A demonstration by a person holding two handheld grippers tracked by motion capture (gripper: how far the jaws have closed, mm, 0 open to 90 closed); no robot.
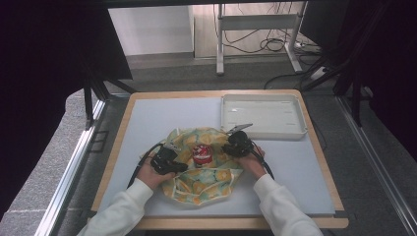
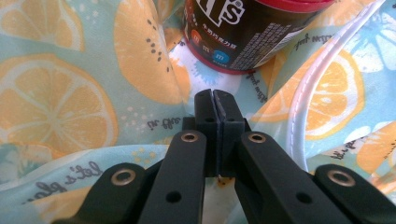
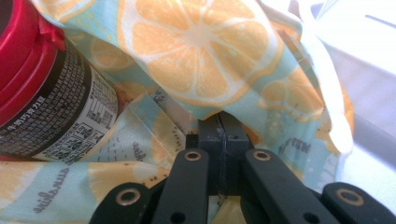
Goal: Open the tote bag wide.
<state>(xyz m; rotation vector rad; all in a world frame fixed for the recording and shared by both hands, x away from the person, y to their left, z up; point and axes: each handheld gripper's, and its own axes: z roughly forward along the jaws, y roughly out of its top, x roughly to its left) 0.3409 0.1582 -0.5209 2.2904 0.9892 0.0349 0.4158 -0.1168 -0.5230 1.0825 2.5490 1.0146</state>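
A cloth point(image 1: 209, 183) printed with orange slices on pale blue lies bunched on the table mat, and a dark candy can point(image 1: 201, 154) with a red lid stands in its middle. My left gripper point(image 1: 176, 152) is at the can's left and my right gripper point(image 1: 228, 146) at its right. In the left gripper view the jaws point(image 2: 215, 95) are pressed together on a fold of the cloth point(image 2: 70, 93), just short of the can point(image 2: 252, 32). In the right gripper view the jaws point(image 3: 219, 122) are closed on the cloth point(image 3: 201, 46), which rises over their tips. The can point(image 3: 46, 93) stands close on the left.
A shallow white tray point(image 1: 263, 115) sits at the back right of the grey mat point(image 1: 147, 123), just beyond the right gripper. The wooden table edge frames the mat. Metal rails run along both sides of the table, and cables lie on the floor behind.
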